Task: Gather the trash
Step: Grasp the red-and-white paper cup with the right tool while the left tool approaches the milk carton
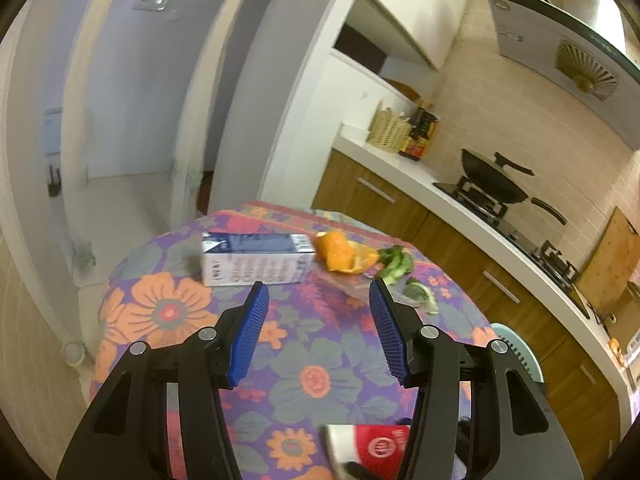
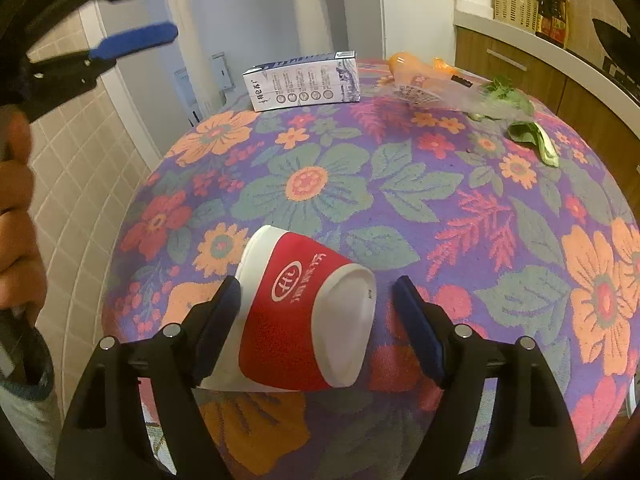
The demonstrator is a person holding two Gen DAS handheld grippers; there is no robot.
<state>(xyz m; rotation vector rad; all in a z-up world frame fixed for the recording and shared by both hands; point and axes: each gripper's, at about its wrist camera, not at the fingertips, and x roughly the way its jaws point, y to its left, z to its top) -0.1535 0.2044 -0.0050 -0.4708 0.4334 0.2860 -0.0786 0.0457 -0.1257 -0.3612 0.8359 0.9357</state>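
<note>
Right claw (image 2: 318, 294) wide open around a tipped red-and-white paper cup (image 2: 304, 316) at the near edge of the floral-cloth worktop (image 2: 400, 184), left finger touching it. Left claw (image 1: 318, 294) wide open, empty, above the worktop. White-and-blue carton (image 1: 256, 258), orange peel (image 1: 340, 256) and green vegetable scraps (image 1: 396, 266) at the far edge.

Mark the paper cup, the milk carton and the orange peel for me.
paper cup (image 2: 296, 312), right wrist view, on its red side wall.
milk carton (image 2: 304, 86), right wrist view, on its printed front face.
orange peel (image 1: 340, 256), left wrist view, on the curled peel's outer skin.
</note>
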